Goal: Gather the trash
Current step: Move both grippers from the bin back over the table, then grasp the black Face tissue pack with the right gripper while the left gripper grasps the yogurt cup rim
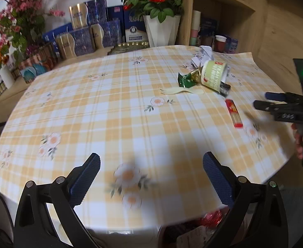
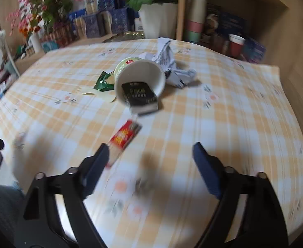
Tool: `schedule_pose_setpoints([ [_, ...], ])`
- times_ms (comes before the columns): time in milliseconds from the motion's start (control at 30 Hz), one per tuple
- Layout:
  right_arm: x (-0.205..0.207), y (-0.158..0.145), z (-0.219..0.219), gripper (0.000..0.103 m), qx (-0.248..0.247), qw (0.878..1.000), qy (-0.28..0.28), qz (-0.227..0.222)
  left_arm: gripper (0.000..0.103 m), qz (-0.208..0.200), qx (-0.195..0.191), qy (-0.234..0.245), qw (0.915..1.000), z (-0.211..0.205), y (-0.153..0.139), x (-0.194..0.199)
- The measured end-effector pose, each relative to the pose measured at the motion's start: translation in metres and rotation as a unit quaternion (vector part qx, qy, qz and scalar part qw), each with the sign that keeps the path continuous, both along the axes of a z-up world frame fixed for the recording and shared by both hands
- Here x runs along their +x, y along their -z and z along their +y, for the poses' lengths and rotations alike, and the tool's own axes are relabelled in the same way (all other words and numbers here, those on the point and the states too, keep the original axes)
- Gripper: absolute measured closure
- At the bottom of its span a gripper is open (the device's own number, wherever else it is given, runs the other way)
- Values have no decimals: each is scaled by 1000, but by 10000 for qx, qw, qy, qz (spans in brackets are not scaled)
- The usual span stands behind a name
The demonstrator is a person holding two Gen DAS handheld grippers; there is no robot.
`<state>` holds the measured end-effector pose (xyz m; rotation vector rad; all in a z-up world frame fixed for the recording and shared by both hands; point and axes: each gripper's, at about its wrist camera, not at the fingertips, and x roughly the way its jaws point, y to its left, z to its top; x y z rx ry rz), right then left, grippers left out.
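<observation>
Your right hand-held gripper [image 2: 149, 157], jaws wide and empty, nears the red wrapper [image 2: 124, 139] by the bench's [image 1: 110, 113] right edge; straddle it squarely. Left hand-held gripper [image 1: 151, 169] released.

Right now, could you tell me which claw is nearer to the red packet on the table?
Right. The right claw hangs just short of the red packet; the left claw is farther off, over bare tablecloth.
</observation>
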<state>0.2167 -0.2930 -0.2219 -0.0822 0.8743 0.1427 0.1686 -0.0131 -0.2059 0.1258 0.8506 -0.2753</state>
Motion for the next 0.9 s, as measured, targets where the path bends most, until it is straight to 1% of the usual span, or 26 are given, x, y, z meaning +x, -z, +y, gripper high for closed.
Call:
schedule_pose_setpoints([
  [67, 21, 6, 3, 24, -58, 9999, -77, 50, 6, -6, -117, -11, 9999, -5, -1, 18],
  [233, 63, 16, 3, 24, 170, 9998, -57, 91, 6, -75, -193, 13, 9998, -19, -2, 45],
  [367, 89, 26, 3, 31, 376, 9989, -90, 264, 6, -3, -359, 87, 9993, -25, 2, 59],
  [433, 93, 29, 5, 36, 411, 9985, -155, 325, 6, 12, -390, 132, 9991, -28, 4, 63],
  [467, 95, 31, 6, 43, 413, 9982, -225, 372, 6, 17, -409, 151, 9990, -29, 5, 64],
  [500, 96, 33, 7, 51, 419, 9979, -285, 410, 6, 24, -426, 162, 9990, -30, 6, 63],
  [533, 97, 34, 8, 52, 423, 9976, -328, 447, 6, 42, -457, 178, 9988, -31, 7, 64],
  [567, 95, 34, 8, 56, 461, 9974, -351, 438, 7, 56, -487, 191, 9986, -32, 7, 65],
  [600, 94, 32, 7, 58, 539, 9970, -368, 422, 9, 75, -529, 219, 9983, -33, 8, 65],
  [700, 82, 25, 2, 59, 735, 9960, -380, 349, 12, 141, -619, 295, 9975, -36, 8, 66],
  [900, 44, 15, -13, 60, 810, 9959, -249, 302, 15, 98, -721, 547, 9958, -54, 4, 68],
])
